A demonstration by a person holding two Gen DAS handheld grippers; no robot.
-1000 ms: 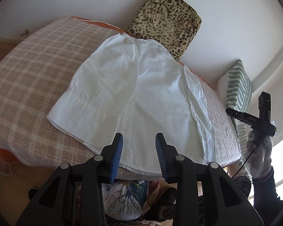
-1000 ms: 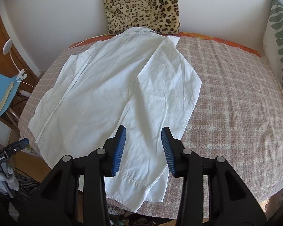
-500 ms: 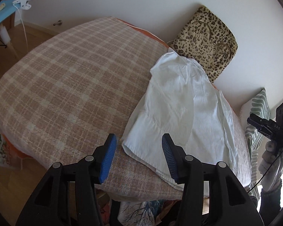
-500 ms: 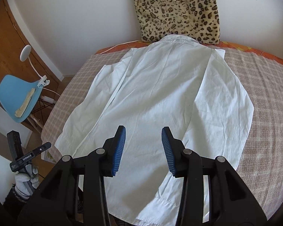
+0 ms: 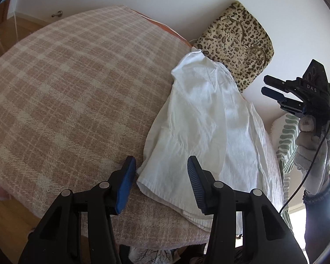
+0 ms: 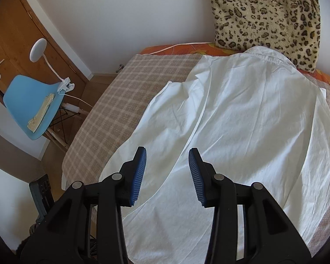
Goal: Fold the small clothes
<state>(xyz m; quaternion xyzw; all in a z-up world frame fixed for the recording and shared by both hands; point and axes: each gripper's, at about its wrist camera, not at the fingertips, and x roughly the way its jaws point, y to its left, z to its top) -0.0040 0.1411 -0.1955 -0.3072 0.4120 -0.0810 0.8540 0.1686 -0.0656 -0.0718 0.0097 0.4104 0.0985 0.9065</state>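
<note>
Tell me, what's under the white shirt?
The white shirt lies on a checked blanket covering the bed. Its collar rests against the leopard cushion. Anything beneath the shirt itself is hidden.

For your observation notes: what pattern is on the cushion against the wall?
Leopard print, tan with dark spots, on the cushion; clearest in the right wrist view.

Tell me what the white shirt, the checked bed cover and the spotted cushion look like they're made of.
White shirt: thin woven fabric, probably cotton, matte, with fine creases. Checked bed cover: coarse woven blanket, perhaps wool or a blend, with visible weave and a fuzzy edge. Spotted cushion: plush leopard-print fake fur, likely synthetic, with short pile.
</note>
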